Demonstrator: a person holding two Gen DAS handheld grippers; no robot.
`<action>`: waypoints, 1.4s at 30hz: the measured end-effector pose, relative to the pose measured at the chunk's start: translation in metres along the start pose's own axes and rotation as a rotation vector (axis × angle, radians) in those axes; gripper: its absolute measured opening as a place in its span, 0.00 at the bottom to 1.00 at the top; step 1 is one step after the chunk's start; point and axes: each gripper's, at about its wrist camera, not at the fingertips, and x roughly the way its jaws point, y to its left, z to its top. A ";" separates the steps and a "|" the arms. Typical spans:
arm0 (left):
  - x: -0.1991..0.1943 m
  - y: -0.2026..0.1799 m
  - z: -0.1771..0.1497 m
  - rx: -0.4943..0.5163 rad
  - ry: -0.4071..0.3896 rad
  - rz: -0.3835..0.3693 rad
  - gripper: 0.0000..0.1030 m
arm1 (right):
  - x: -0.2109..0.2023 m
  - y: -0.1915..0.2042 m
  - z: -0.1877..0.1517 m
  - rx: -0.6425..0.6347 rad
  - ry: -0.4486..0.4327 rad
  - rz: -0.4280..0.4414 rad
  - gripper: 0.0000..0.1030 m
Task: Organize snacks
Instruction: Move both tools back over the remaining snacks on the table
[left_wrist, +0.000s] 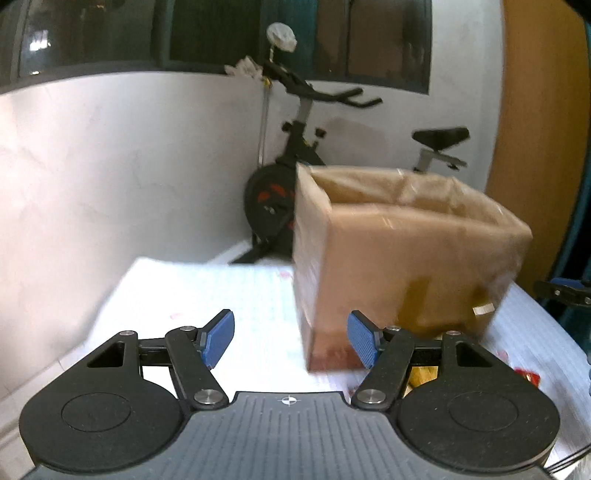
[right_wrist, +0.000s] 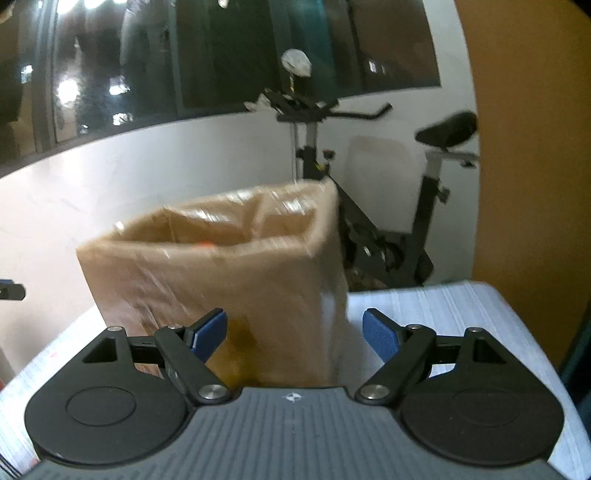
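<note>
An open brown cardboard box (left_wrist: 406, 258) stands on a white table (left_wrist: 221, 295); it also shows in the right wrist view (right_wrist: 221, 280). A small orange thing shows inside it (right_wrist: 204, 244). My left gripper (left_wrist: 291, 341) is open and empty, low over the table, just left of the box's near corner. My right gripper (right_wrist: 295, 334) is open and empty, close in front of the box's right corner. A red snack wrapper (left_wrist: 528, 376) lies on the table to the right of the box. Both views are motion-blurred.
An exercise bike (left_wrist: 288, 177) stands behind the table against a white wall; it shows in the right wrist view too (right_wrist: 369, 221). A brown wooden panel (left_wrist: 535, 110) rises at the right. The other gripper's tip shows at the right edge (left_wrist: 565, 291).
</note>
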 end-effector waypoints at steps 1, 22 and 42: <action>0.003 -0.005 -0.008 0.005 0.011 -0.013 0.68 | 0.000 -0.004 -0.007 0.008 0.015 -0.010 0.81; 0.035 -0.054 -0.112 0.130 0.218 -0.191 0.68 | -0.006 -0.033 -0.104 0.168 0.202 -0.095 0.81; 0.031 -0.060 -0.136 -0.034 0.196 -0.063 0.45 | 0.005 -0.022 -0.120 0.248 0.290 -0.218 0.83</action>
